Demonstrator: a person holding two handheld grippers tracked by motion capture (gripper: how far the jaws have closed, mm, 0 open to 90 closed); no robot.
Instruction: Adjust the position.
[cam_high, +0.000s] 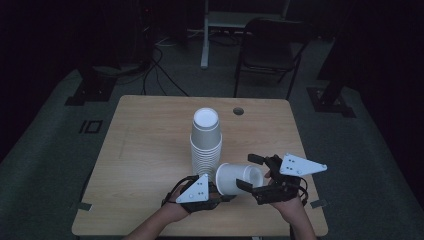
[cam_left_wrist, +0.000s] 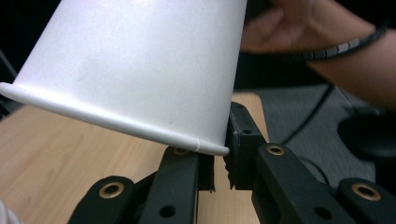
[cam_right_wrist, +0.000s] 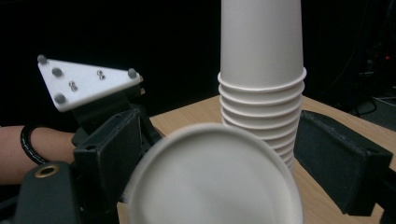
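- Dark surroundings were seen around a pale wooden tabletop (cam_high: 150, 150), with a chair (cam_high: 272, 50) and cables on the floor beyond its far edge.
- A stack of white paper cups (cam_high: 205, 142) was stood upside down near the middle of the tabletop, and a single paper cup (cam_high: 238, 178) was held on its side just near and right of the stack, off the surface.
- The left gripper (cam_high: 220, 196) was closed on the rim of that single cup; in the left gripper view the rim (cam_left_wrist: 205, 147) was pinched between the two jaws with almost no gap.
- The right gripper (cam_high: 251, 172) was held with its jaws spread wide on either side of the cup's closed end (cam_right_wrist: 212, 179), one jaw far and one near; no contact with the cup wall could be made out.
- The step in hand was judged to be a handover, or a two-handed steadying, of the cup before its placing on the stack.
- For this to be done well, the right jaws would best be closed gently on the cup's body, since thin paper is easily crushed.
- The left grip should be kept until the right hold is firm, so the cup is not dropped.
- Care would be needed near the stack, which could be knocked over by either gripper.
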